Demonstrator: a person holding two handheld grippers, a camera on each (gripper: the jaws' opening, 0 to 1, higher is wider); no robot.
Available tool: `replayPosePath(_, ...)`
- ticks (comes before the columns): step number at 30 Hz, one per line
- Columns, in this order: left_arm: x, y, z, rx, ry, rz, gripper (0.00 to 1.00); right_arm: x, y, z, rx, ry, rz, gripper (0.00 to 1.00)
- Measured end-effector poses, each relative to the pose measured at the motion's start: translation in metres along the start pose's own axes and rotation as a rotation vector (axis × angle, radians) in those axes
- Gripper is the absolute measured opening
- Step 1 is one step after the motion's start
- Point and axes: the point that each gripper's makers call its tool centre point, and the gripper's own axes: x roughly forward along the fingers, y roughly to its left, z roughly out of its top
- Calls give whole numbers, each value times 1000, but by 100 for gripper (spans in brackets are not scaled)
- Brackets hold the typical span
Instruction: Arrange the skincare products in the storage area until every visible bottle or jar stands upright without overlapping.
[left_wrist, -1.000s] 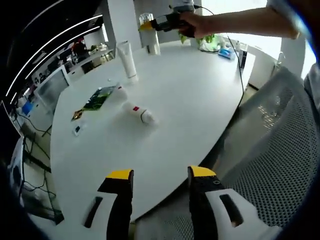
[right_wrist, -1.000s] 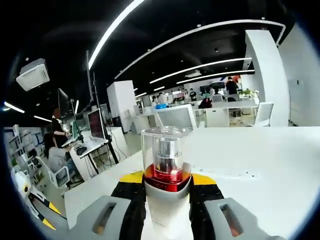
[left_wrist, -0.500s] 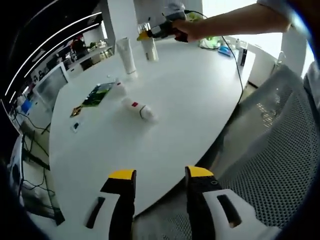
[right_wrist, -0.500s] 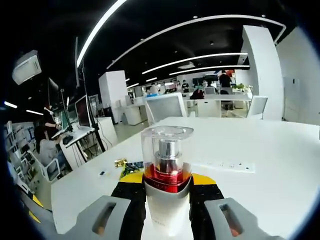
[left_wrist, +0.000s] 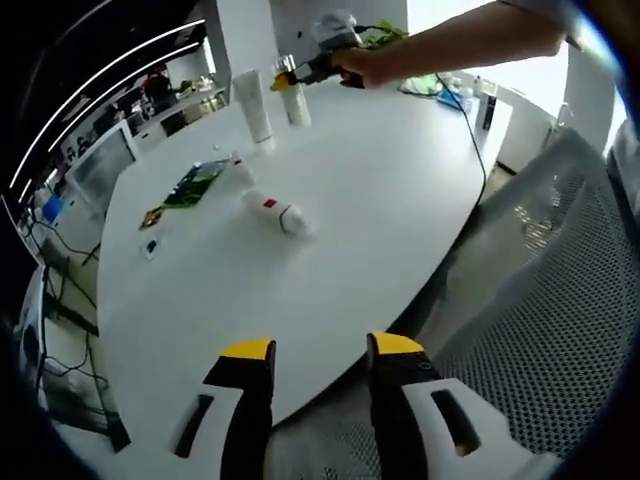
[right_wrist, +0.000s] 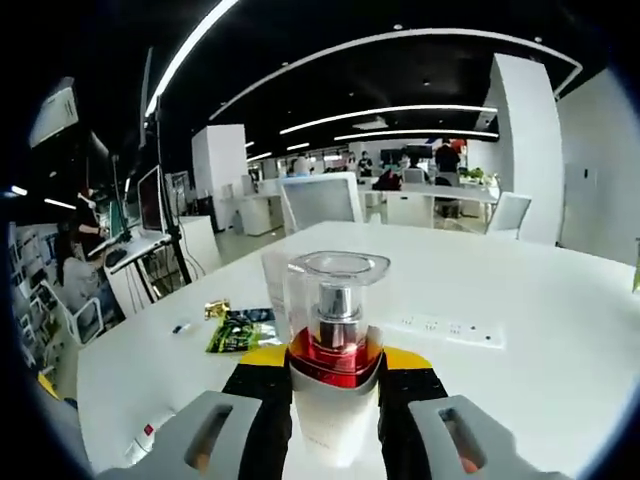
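My right gripper pinched white pump bottle with clear cap and red collar upright over far side of white table, near standing white tube. Left gripper spread, idle at near edge. Lying white bottle with red label mid-table. Risk: bottle topples if released tilted, or knocks tube.

The right gripper has its yellow-tipped jaws closed on a white bottle with a red collar and a clear cap, held upright over a white table. Just behind the cap stands a white tube. Farther left on the table lie a green packet and a small gold one. Near the bottom left lies a white bottle with a red mark.
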Motion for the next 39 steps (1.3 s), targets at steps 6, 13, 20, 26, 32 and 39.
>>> replayPosePath(6, 0, 0, -1, -3, 4, 0, 33, 7, -6, -5, -6, 6, -17, 26)
replayPosePath(13, 1, 1, -2, -3, 9, 2, 32, 16, -12, -11, -13, 9, -34, 26)
replayPosePath(20, 1, 2, -4, -6, 11, 3, 31, 21, -14, -16, -18, 8, -49, 25)
replayPosePath(26, 1, 1, -3, -9, 11, 1, 31, 28, -17, -22, -16, 13, -56, 25)
replayPosePath(32, 2, 1, -5, -10, 17, 0, 31, 33, -20, -23, -16, 7, -60, 25)
replayPosePath(39, 2, 1, -5, -9, 19, -1, 31, 34, -18, -22, -32, -26, -58, 24)
